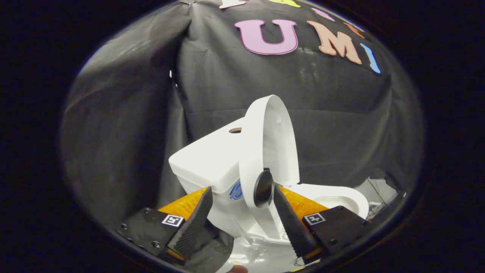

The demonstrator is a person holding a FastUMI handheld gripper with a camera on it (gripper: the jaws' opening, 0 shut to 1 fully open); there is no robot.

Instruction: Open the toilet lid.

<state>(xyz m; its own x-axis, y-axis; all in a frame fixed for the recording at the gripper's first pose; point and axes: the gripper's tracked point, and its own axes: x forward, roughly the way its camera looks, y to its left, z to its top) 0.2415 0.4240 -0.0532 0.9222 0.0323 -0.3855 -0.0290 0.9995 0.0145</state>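
Lid is standing upright on edge against the tank, between your gripper fingers, which are spread apart and clamping nothing; its dark knob is touching your right finger.

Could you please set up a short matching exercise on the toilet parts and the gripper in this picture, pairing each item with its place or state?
Items:
1. toilet lid
2. tank
3. bowl
4. gripper

Descriptions:
A. fingers apart, pressing on nothing
B. raised almost upright, edge-on between the fingers
C. open to view, beyond the right finger
D. behind the raised lid, with a hole in its top

Pairs: 1-B, 2-D, 3-C, 4-A
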